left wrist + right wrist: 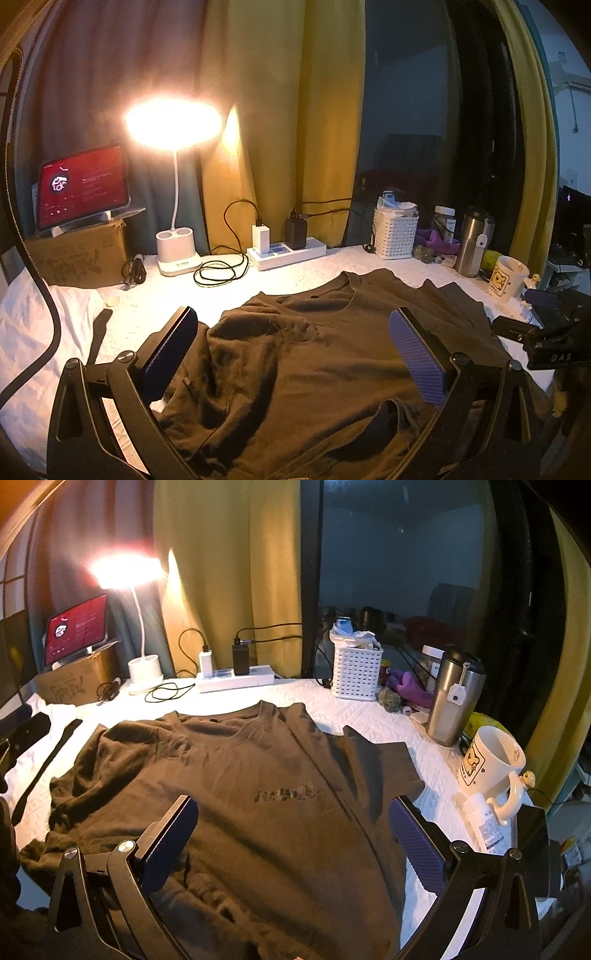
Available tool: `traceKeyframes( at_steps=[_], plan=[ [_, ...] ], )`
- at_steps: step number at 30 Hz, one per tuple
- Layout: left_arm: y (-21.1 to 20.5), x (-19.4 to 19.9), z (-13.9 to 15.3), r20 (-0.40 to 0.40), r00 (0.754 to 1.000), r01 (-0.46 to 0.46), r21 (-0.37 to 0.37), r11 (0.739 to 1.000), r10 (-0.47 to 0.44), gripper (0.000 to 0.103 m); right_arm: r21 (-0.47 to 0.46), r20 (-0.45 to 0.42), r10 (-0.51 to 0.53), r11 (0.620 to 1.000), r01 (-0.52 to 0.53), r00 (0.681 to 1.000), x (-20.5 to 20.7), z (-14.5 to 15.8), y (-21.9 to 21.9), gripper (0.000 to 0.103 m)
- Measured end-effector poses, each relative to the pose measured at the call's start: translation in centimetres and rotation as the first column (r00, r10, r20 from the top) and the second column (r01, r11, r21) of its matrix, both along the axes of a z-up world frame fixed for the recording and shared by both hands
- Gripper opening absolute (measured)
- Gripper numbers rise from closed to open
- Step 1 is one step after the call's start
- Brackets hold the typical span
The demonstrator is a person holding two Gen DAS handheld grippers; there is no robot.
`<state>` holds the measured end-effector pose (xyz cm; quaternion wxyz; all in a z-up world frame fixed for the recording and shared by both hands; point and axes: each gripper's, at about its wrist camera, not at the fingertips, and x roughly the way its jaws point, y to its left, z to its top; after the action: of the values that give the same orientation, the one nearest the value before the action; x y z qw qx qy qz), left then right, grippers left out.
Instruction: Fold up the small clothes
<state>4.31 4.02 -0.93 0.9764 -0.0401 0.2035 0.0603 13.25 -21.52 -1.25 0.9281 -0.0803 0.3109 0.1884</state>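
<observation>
A: Spreading it front-up, is that so it folds neatly?

B: I'd judge so. One brown T-shirt (236, 794) lies on the white table cover (373, 716), right sleeve flat, left sleeve bunched. Left gripper (295, 354) and right gripper (291, 834) hover over it, both released, grasping nothing.

A: And the clutter?

B: Kept at the back, clear of the shirt: one lamp (173, 122), one tablet (83, 186), one basket (356, 674), one tumbler (454, 698), one mug (491, 764)

Lit desk lamp (173, 122) glowing at back left, tablet (83, 184) showing red screen atop cardboard box (79, 254); power strip (286, 253), white basket (356, 672), steel tumbler (454, 698), mug (491, 764) sitting along right.
</observation>
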Motion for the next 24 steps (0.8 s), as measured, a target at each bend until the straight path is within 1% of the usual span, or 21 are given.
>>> traceKeyframes(
  at_steps=[2,7,10,12,14,15,16,18,19,21,24],
  plan=[
    [0.1,1.1,-0.2,-0.022,1.000,-0.002,0.002,1.000,0.002,0.102,-0.010,-0.017,-0.006,1.000,0.006,1.000,1.1,-0.1,0.0,0.103],
    [1.1,4.4,0.0,-0.104,0.994,-0.016,0.001,1.000,0.016,0.102,-0.037,-0.108,-0.030,0.999,0.026,0.994,5.4,-0.6,-0.2,0.103],
    [2.0,5.8,-0.6,-0.148,0.989,-0.019,0.006,1.000,0.020,0.102,-0.053,-0.107,-0.056,0.997,0.051,0.993,7.6,-1.1,-1.3,0.103],
    [2.5,5.8,-1.2,-0.132,0.991,-0.017,0.021,1.000,0.020,0.102,-0.025,-0.102,-0.056,0.998,0.054,0.993,9.2,-1.8,-2.6,0.103],
    [2.9,5.7,-1.7,-0.101,0.994,-0.022,0.068,0.997,0.029,0.102,-0.019,-0.082,-0.056,0.998,0.055,0.995,10.6,-2.8,-3.6,0.103],
    [3.0,5.8,-1.9,-0.093,0.995,-0.034,0.088,0.996,0.043,0.102,-0.017,-0.086,-0.055,0.998,0.053,0.995,11.6,-3.3,-4.1,0.103],
    [3.3,6.2,-1.9,-0.100,0.993,-0.047,0.093,0.995,0.056,0.102,-0.013,-0.115,-0.064,0.998,0.062,0.991,12.9,-3.8,-4.5,0.103],
    [3.9,6.6,-1.7,-0.100,0.992,-0.065,0.071,0.995,0.072,0.102,-0.013,-0.160,-0.073,0.997,0.072,0.984,14.9,-4.5,-5.0,0.102],
    [4.2,6.9,-1.8,-0.094,0.992,-0.075,0.066,0.995,0.081,0.102,-0.017,-0.156,-0.067,0.998,0.065,0.985,15.9,-4.7,-5.2,0.101],
    [4.6,7.8,-2.3,-0.118,0.987,-0.099,0.067,0.993,0.106,0.102,-0.034,-0.169,-0.060,0.998,0.055,0.984,18.2,-5.5,-5.4,0.101],
    [5.1,8.6,-2.9,-0.163,0.978,-0.129,0.031,0.991,0.132,0.102,-0.088,-0.199,-0.086,0.994,0.069,0.976,21.4,-7.2,-5.4,0.097]
  ],
)
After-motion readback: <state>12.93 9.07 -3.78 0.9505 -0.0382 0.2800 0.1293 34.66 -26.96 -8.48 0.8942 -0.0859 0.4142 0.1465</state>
